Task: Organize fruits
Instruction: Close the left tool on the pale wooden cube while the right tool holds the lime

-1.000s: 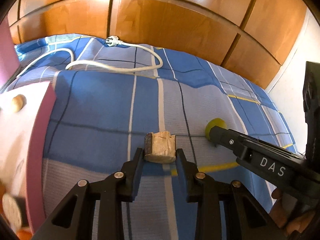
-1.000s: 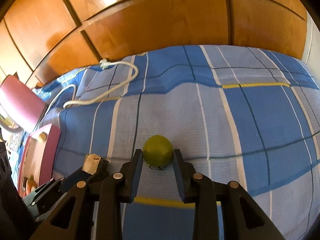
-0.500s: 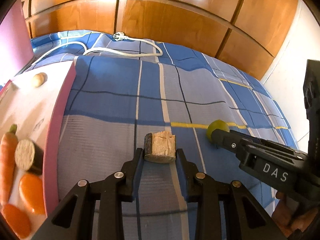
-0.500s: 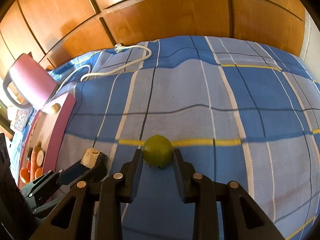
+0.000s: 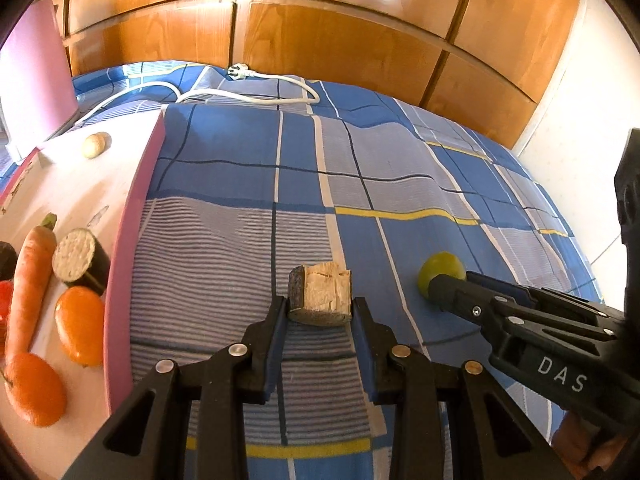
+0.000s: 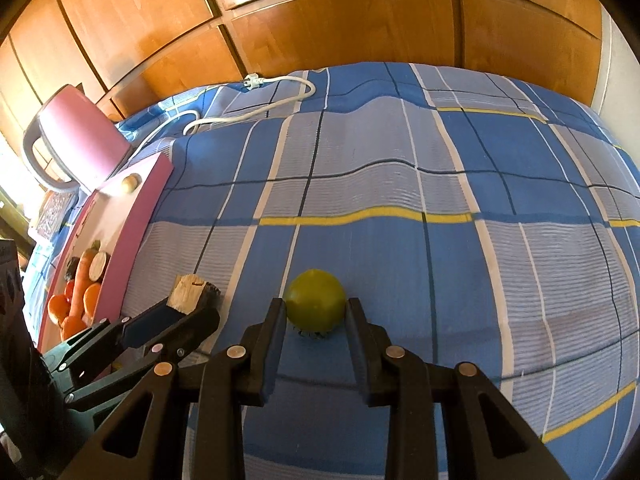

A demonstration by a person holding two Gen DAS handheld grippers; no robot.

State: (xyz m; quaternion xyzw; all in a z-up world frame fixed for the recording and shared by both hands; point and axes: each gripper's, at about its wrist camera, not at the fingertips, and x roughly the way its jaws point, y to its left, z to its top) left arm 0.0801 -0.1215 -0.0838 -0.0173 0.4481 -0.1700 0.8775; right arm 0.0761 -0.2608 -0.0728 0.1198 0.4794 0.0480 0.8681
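On the bed [image 5: 248, 184], the open case [image 5: 136, 208] lies along the left side; inside it a carrot [image 5: 30, 276], a cut piece [image 5: 80, 260] and rounded fruits [image 5: 78, 324] lie together at its near end, a small nut-like thing [image 5: 95, 145] at its far end. Right of the case, the left hand-held gripper [image 5: 320, 312] holds a chunk [image 5: 320, 294], and further right the right hand-held gripper [image 6: 316, 314] holds a round fruit [image 6: 316, 304]. A cable [image 5: 256, 98] lies on the bed beyond the case's far end.

Glossy wood wardrobe [image 5: 340, 40], matt cloth bedspread [image 5: 240, 184], prob. plastic tray [image 5: 132, 208].
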